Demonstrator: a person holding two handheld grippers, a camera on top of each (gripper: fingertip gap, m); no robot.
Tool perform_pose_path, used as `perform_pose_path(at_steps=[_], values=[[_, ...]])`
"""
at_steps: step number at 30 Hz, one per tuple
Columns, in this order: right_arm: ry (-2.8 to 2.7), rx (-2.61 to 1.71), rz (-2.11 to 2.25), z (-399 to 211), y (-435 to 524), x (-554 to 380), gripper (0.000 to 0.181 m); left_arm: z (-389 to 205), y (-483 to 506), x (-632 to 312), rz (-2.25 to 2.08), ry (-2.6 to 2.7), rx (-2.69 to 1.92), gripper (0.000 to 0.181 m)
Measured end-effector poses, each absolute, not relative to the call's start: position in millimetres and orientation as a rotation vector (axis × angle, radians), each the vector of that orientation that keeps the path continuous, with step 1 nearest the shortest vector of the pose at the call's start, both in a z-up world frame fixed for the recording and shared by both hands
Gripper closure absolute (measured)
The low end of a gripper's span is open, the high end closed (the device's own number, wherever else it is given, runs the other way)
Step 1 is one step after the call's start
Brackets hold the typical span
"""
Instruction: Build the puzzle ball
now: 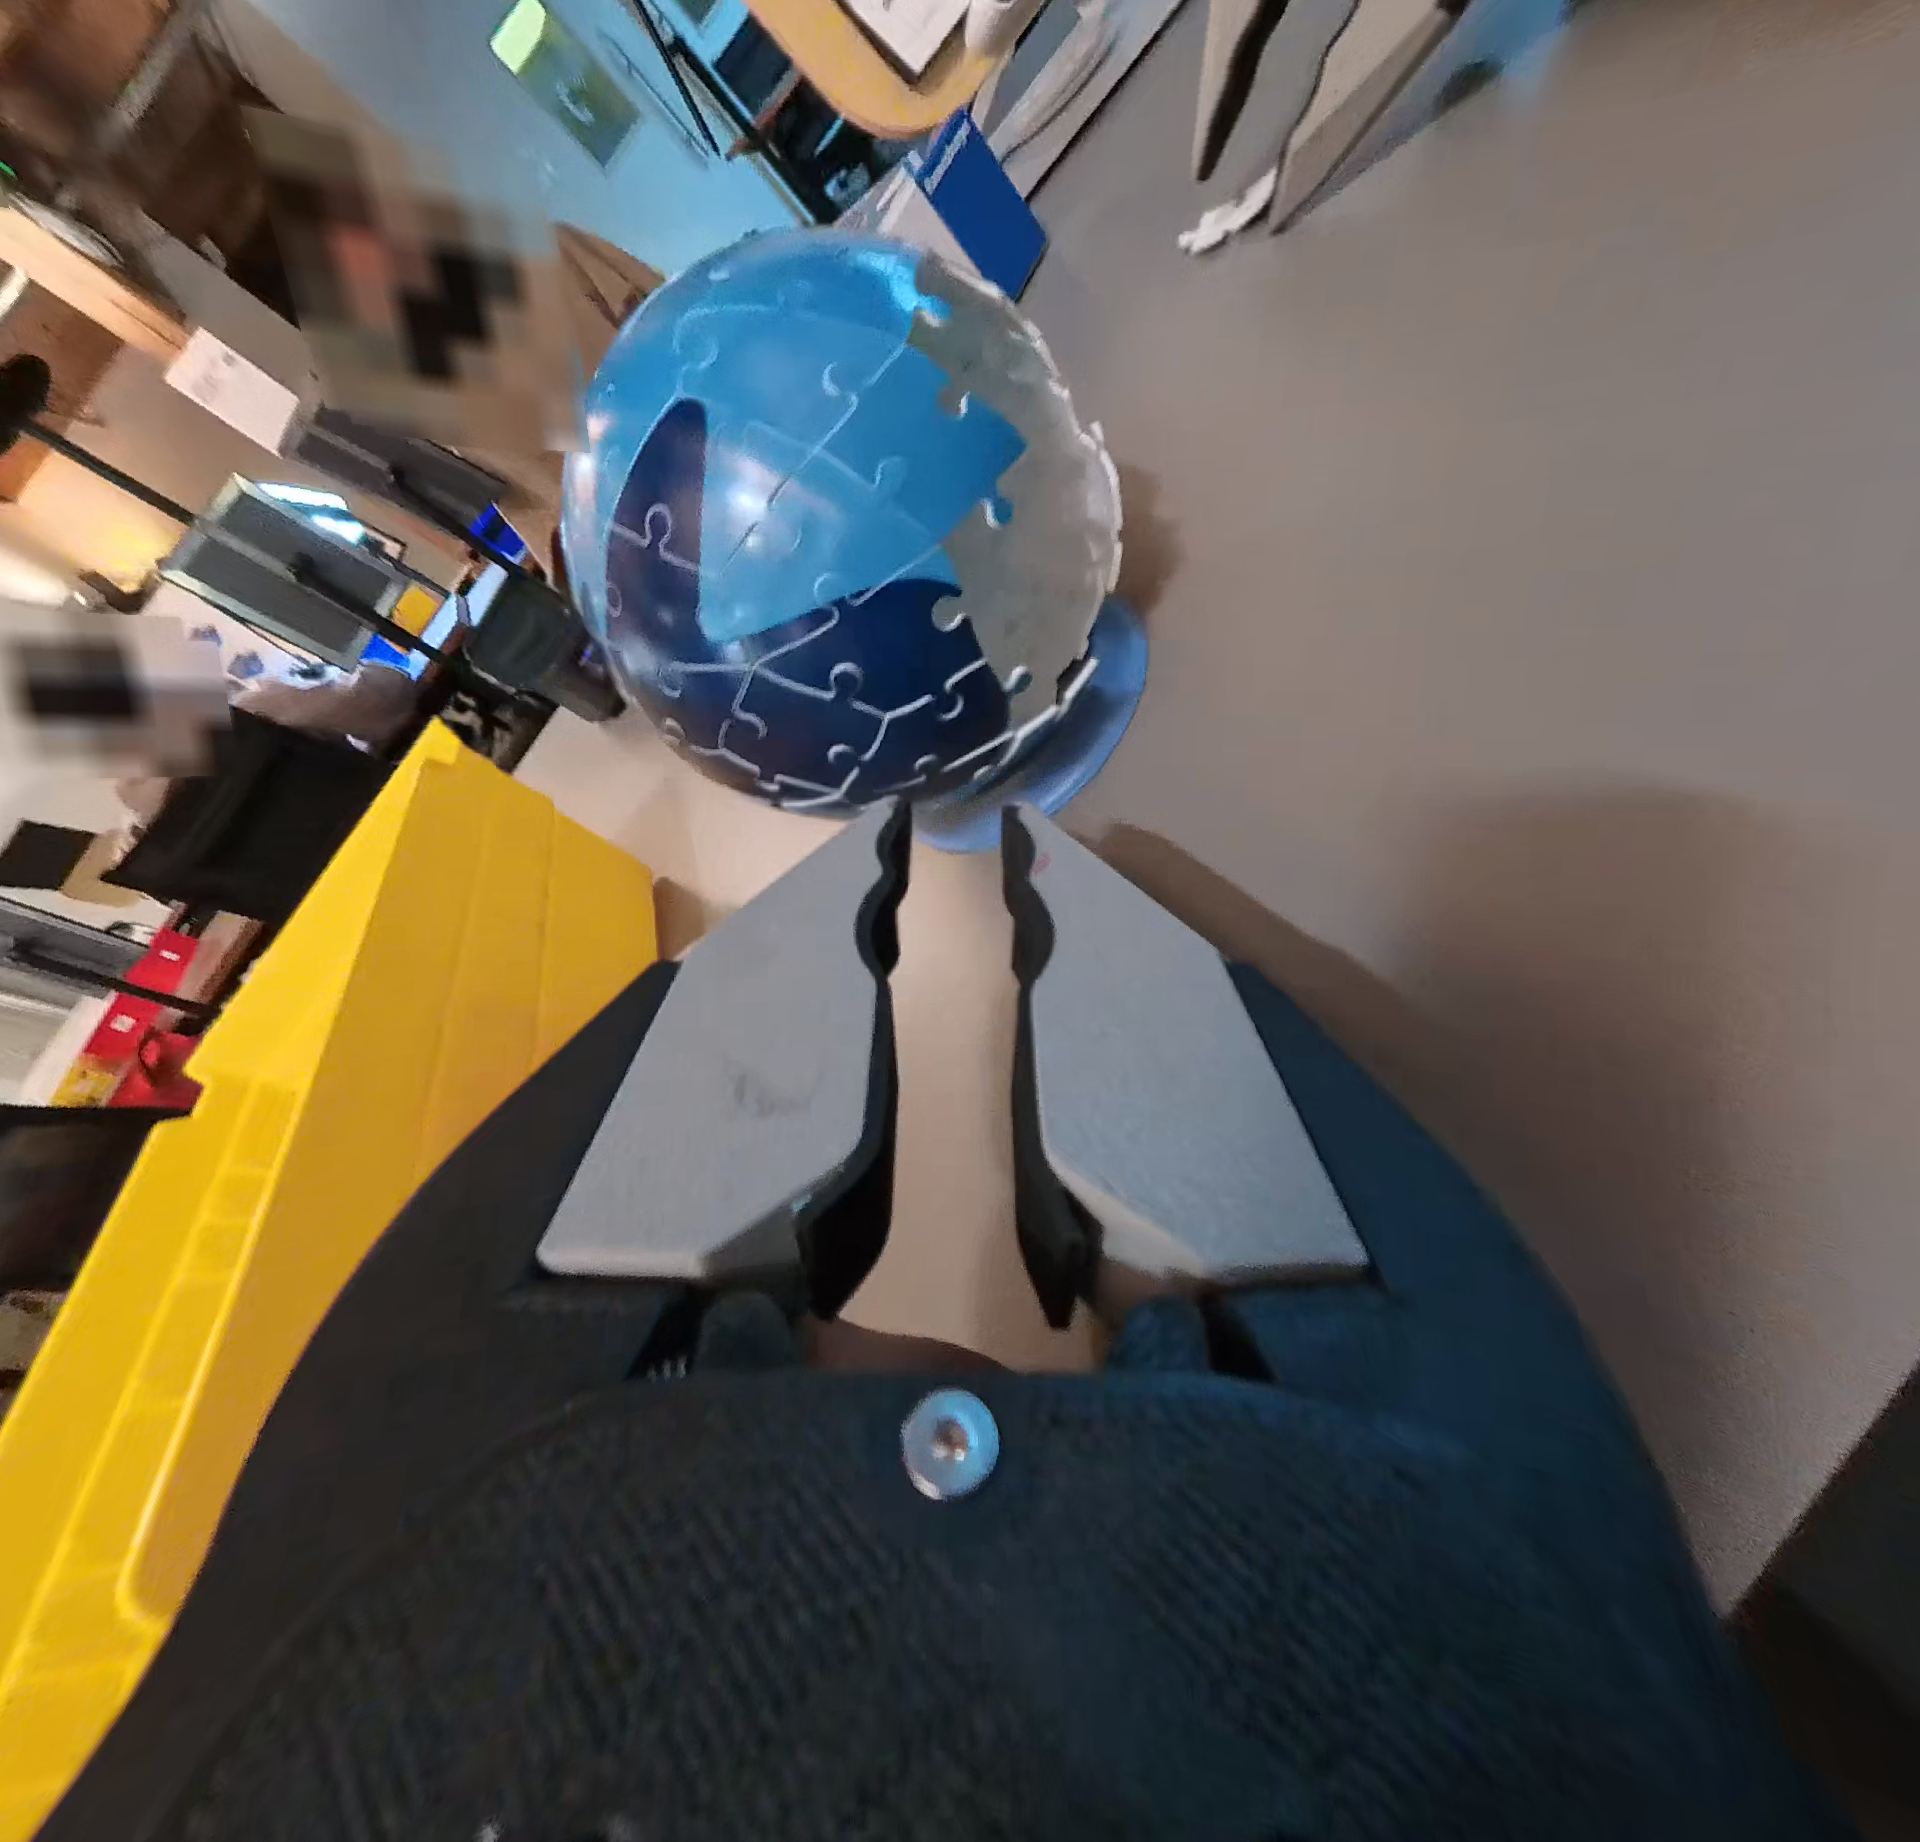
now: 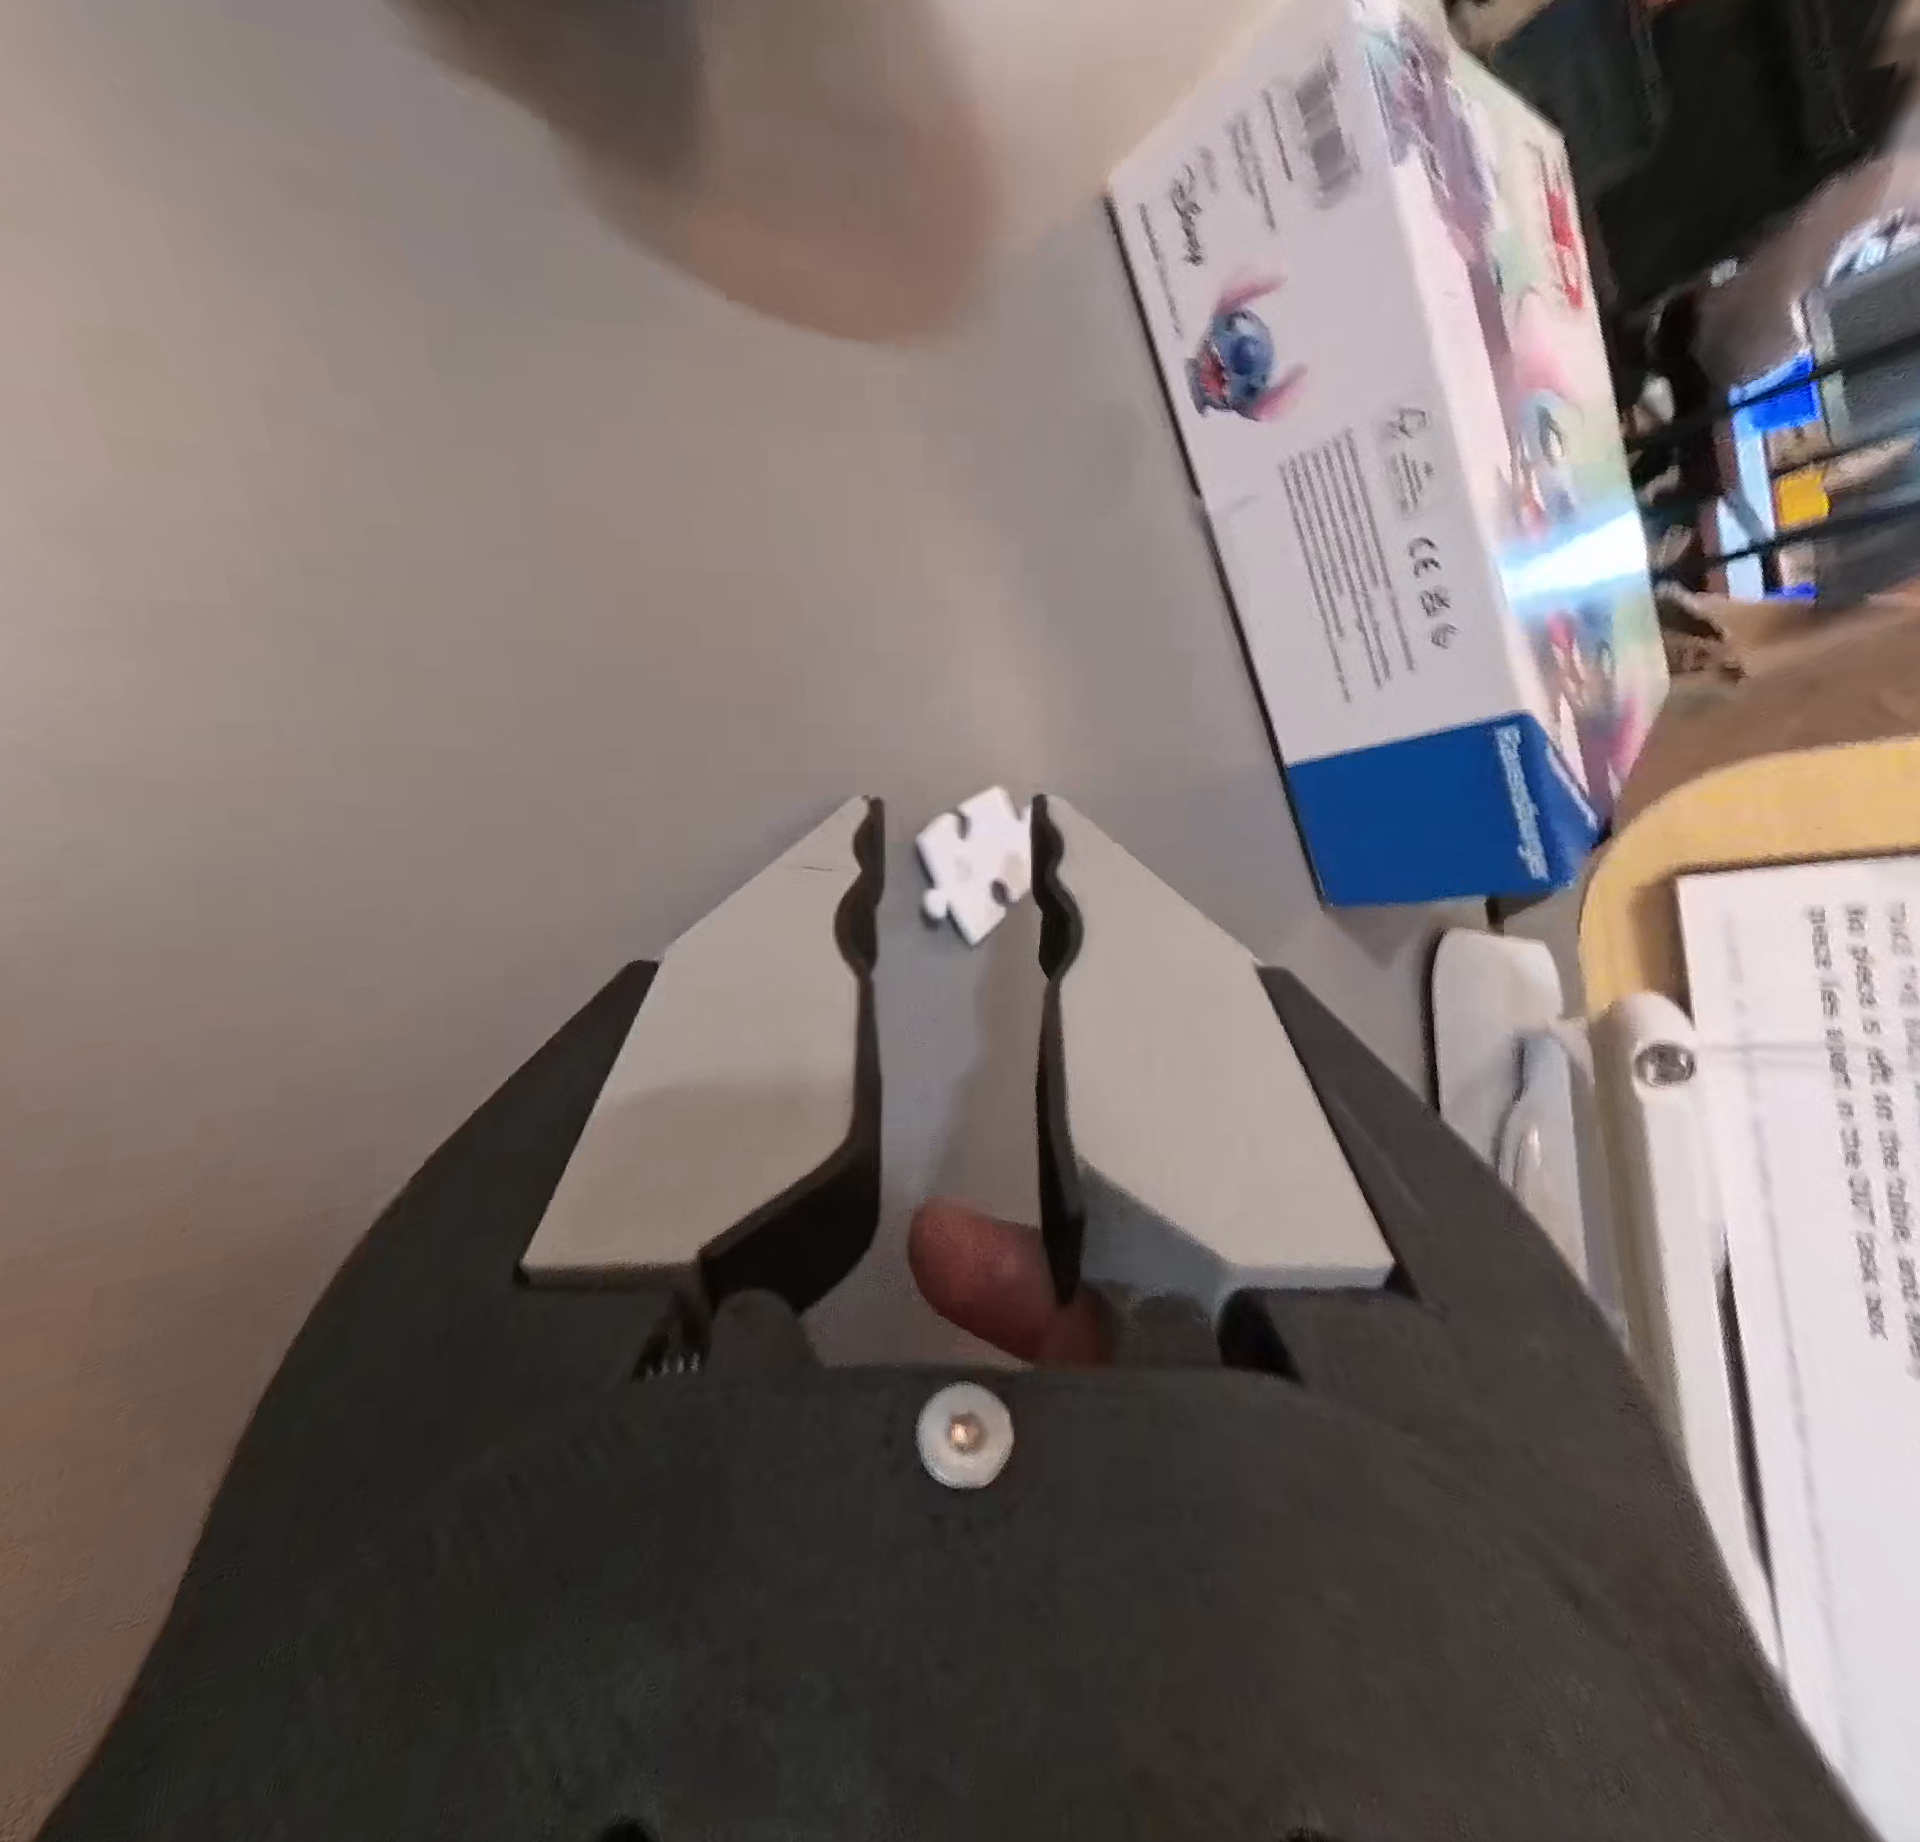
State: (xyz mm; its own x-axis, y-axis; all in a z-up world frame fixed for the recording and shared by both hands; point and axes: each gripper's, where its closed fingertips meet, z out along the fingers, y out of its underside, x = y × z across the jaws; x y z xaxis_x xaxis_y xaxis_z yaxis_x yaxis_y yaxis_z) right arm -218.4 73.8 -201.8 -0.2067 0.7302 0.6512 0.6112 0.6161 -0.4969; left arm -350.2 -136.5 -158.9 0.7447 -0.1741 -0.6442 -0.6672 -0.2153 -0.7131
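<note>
The puzzle ball (image 1: 821, 545) is light and dark blue, with an open gap that shows its pale inside. It sits on a blue stand (image 1: 1107, 680). My left gripper (image 1: 956, 836) has the stand's near rim between its fingertips, and its jaws stand narrowly apart on it. A white puzzle piece (image 2: 977, 873) lies flat on the grey table (image 2: 416, 545) between the tips of my right gripper (image 2: 956, 826). That gripper is open, and the piece touches its right finger. The right gripper (image 1: 1262, 145) and the piece (image 1: 1226, 218) also show far off in the left wrist view.
The puzzle box (image 2: 1403, 442) lies on the table right of the piece and also shows behind the ball (image 1: 977, 182). A yellow bin (image 1: 312, 1117) stands left of my left gripper. A wooden-edged board with a printed sheet (image 2: 1787, 1221) and a white device (image 2: 1496, 1044) lie at the right. About 25 cm separates my left fingertips from my right.
</note>
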Motion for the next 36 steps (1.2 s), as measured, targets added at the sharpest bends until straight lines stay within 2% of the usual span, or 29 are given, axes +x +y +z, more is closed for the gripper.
perform_pose_path(at_steps=[5,8,10,13,18,26,28,36], values=[[-1.946,-0.746,0.167,-177,15,-227,0.152,-162,-139,-358,0.515,0.663,-1.785,0.166],[-1.964,-0.526,0.101,-163,-34,-246,0.156,-164,-138,-356,0.515,0.686,-1.791,0.166],[-1.997,-0.415,0.006,-164,-55,-260,0.15,-166,-138,-355,0.541,0.703,-1.785,0.166],[-2.024,-0.277,-0.11,-166,-70,-281,0.154,-167,-139,-352,0.564,0.735,-1.769,0.167],[-2.101,-0.181,-0.255,-175,-72,-305,0.147,-166,-141,-349,0.555,0.761,-1.736,0.168],[-2.162,-0.116,-0.373,-193,-69,-323,0.161,-165,-142,-347,0.565,0.795,-1.697,0.168],[-2.164,-0.112,-0.38,-194,-69,-324,0.173,-164,-143,-346,0.558,0.795,-1.687,0.169],[-2.215,-0.164,-0.357,-201,-66,-326,0.18,-161,-143,-347,0.553,0.792,-1.672,0.17]])
